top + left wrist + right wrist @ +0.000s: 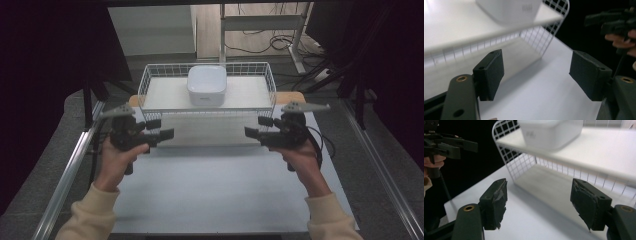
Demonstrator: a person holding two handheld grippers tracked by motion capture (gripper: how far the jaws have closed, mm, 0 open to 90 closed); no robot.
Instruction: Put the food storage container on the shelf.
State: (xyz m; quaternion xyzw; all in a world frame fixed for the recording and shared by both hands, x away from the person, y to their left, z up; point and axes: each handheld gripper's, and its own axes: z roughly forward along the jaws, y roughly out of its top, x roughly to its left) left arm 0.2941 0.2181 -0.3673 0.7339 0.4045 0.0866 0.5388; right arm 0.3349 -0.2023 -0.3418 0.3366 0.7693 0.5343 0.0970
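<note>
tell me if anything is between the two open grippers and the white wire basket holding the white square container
Nothing visible stands between them. The left gripper and right gripper hover open over bare white table, just in front of the white wire basket. The white square container sits inside, behind its wire wall.

White table (210, 190), floor cables (272, 42)

White wire basket (150, 82) with a square grid pattern at twelve o'clock; plain white box (206, 85) inside it; white surface (215, 190); black left claw (160, 129) and black right claw (259, 126); cream sleeves (92, 212)
</note>
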